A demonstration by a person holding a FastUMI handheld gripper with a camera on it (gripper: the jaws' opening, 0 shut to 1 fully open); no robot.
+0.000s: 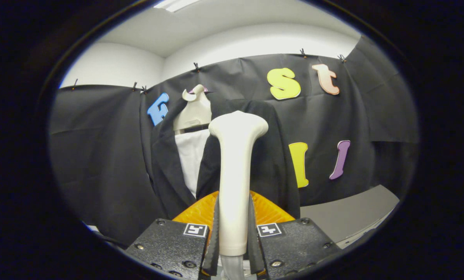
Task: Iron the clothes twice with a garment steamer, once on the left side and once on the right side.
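Nearest to us, our black two-finger claw [234,233] pinches the handle of the cream plastic garment steamer [236,171], both fingers pressed against its sides, head up. Beyond it, on the booth wall, hangs the black suit jacket [166,171] over a white shirt front [191,155], on a cream mannequin neck [195,111]. We hold the steamer's head near the jacket's right-hand panel; contact we cannot tell. We judge neither side's pass confirmed: both may remain. A grey worktop [352,214] lies alongside.
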